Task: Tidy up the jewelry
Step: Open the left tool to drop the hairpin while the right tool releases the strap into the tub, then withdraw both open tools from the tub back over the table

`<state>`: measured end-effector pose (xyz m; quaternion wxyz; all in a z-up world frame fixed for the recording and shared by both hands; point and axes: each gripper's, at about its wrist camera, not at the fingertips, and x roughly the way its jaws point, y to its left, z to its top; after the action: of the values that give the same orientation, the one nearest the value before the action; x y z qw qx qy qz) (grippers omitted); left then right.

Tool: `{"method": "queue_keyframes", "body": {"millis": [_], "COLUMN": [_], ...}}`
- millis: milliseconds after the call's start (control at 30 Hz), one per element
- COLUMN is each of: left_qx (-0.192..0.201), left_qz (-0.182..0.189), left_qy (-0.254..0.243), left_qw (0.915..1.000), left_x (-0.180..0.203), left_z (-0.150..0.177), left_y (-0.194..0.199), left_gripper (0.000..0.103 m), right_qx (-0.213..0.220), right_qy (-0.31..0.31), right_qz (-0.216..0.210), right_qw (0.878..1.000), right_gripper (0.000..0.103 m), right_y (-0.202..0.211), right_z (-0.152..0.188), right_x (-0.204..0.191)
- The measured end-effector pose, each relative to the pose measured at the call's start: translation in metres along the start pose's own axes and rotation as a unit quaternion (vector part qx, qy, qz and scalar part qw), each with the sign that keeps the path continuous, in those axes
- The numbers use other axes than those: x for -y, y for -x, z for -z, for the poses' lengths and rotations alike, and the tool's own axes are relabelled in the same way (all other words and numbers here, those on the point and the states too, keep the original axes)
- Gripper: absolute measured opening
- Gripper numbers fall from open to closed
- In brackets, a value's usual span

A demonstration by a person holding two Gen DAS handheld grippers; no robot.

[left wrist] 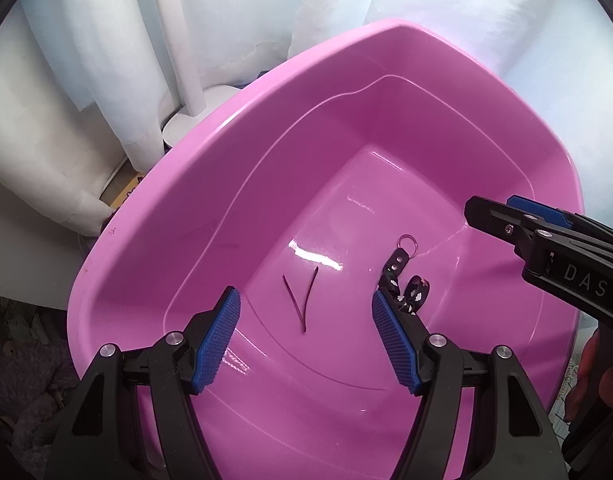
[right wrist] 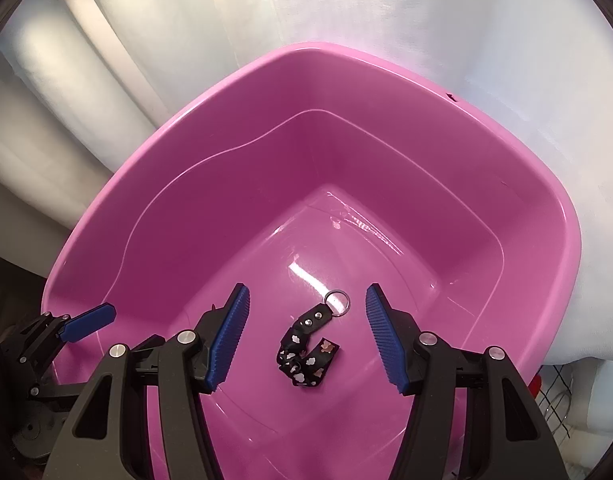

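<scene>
A pink plastic basin [left wrist: 210, 184] fills both views; it also shows in the right wrist view [right wrist: 154, 184]. On its floor lies a black patterned strap keychain with a metal ring [right wrist: 306, 354], also seen in the left wrist view [left wrist: 402, 276]. A thin dark red V-shaped piece [left wrist: 300, 300] lies on the floor to its left. My left gripper [left wrist: 306, 300] is open above the V-shaped piece, empty. My right gripper [right wrist: 308, 296] is open above the keychain, empty. It shows in the left wrist view [left wrist: 502, 212], and the left gripper's fingertip [right wrist: 92, 320] shows at the basin's left rim.
White cloth [left wrist: 466, 20] drapes behind and around the basin. A white lamp stand with round base [left wrist: 194, 116] stands behind the basin's left side. A wire mesh object [right wrist: 562, 396] sits at the lower right.
</scene>
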<state>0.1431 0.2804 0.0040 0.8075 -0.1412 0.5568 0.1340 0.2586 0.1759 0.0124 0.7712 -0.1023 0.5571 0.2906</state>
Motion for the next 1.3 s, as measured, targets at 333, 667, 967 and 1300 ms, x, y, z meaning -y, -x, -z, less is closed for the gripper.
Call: {"method": "queue_keyframes", "body": {"millis": [333, 667, 967, 1300], "left_qx": [0.018, 0.047, 0.072, 0.080], "left_qz": [0.001, -0.002, 0.002, 0.021], "left_qy": [-0.002, -0.012, -0.035, -0.065], "left_qw": [0.9998, 0.9988, 0.9968, 0.9944], "left_x": [-0.001, 0.003, 0.013, 0.035], "left_z": [0.004, 0.020, 0.045, 0.085], "left_y": [0.017, 0.043, 0.065, 0.078], "left_gripper": [0.068, 0.068, 0.070, 0.074], "right_qx": [0.015, 0.040, 0.076, 0.108], "right_qy": [-0.002, -0.001, -0.024, -0.085], "right_qz": [0.003, 0.002, -0.004, 0.005], "right_qw": [1.000, 0.999, 0.997, 0.991], "right_gripper": [0.058, 0.058, 0.059, 0.059], "right_y": [0.021, 0.053, 0.089, 0.114], "right_z": [0.007, 0.030, 0.072, 0.155], "right_x": [-0.001, -0.003, 0.005, 0.040]}}
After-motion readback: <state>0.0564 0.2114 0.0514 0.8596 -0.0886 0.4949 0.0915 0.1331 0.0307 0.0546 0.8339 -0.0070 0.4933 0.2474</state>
